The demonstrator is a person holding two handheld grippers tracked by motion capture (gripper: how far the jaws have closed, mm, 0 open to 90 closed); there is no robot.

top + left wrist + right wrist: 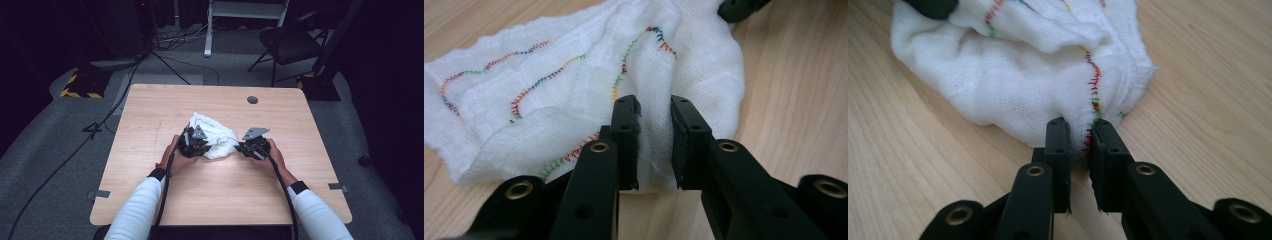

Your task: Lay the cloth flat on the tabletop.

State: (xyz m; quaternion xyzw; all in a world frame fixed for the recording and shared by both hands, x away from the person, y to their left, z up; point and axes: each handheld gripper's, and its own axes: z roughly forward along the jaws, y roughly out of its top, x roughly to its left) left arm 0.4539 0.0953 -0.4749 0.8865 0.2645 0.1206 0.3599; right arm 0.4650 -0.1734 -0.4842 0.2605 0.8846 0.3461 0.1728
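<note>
A crumpled white cloth (216, 134) with multicoloured stitched edges lies at the middle of the wooden table (165, 102). My left gripper (201, 145) is at the cloth's left side. In the left gripper view its jaws (655, 112) pinch a raised fold of the cloth (574, 85). My right gripper (243, 148) is at the cloth's right side. In the right gripper view its jaws (1080, 131) are closed on the stitched hem of the cloth (1013, 85). Both hands rest low on the table.
A dark round grommet (252, 99) sits near the table's far edge. Beyond the table stand a black chair (290, 42) and a white frame (210, 30), with cables across the grey floor. Bare wood surrounds the cloth on all sides.
</note>
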